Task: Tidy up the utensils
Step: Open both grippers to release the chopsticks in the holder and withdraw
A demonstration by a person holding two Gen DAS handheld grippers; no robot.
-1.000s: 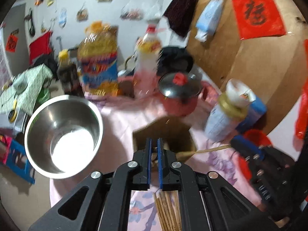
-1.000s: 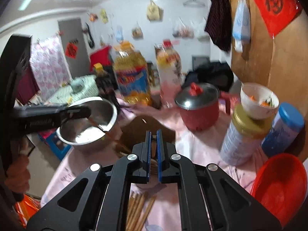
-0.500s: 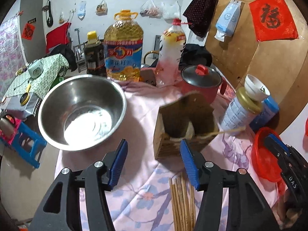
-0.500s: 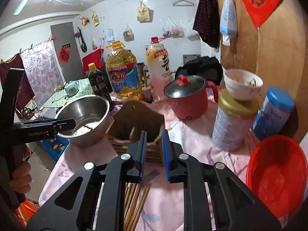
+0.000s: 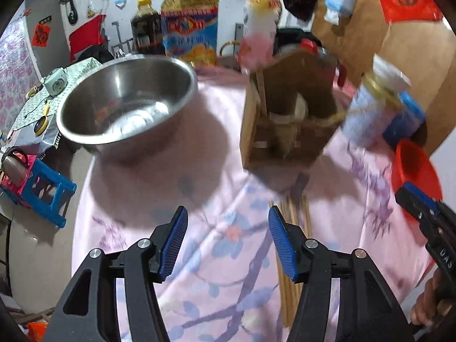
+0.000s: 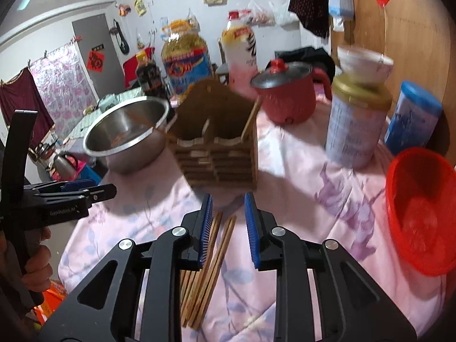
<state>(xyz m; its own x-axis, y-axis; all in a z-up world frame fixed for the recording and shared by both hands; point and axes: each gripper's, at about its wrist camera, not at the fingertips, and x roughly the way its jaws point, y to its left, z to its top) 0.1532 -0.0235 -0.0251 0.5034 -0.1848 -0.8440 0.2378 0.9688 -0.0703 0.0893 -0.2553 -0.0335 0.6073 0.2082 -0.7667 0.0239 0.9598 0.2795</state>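
1. Left wrist view: the left gripper (image 5: pixel 228 236) points down at the bench (image 5: pixel 216 259), which is covered by a pink flowered cloth. Its fingers (image 5: pixel 173 242) stand wide apart with only cloth between them; they have just been opening.
2. The chopsticks (image 5: pixel 290 256) lie in a bundle on the cloth, just beside the right finger and partly behind it, touching neither pad.
3. The wooden holder (image 5: pixel 285 125) stands beyond the bundle, with a stick leaning in its left compartment. A steel bowl (image 5: pixel 128 99) sits to its left, a red basket (image 5: pixel 413 168) at the right edge.
4. The right gripper (image 5: pixel 419 202) enters from the right, a hand (image 5: pixel 430 307) on its handle.
5. Right wrist view: the right gripper (image 6: pixel 228 228) hovers over the chopsticks (image 6: pixel 211 259). Its fingers (image 6: pixel 205 228) are parted a little and have just been opening; the stick tips lie between them, below the pads, not pinched.
6. The holder (image 6: pixel 216 142) stands upright just past the tips, one stick leaning at its right corner. The bowl (image 6: pixel 128 134) touches its left side; the basket (image 6: pixel 421 211) is at far right.
7. The left gripper (image 6: pixel 94 191) shows at left, held by a hand (image 6: pixel 34 262).
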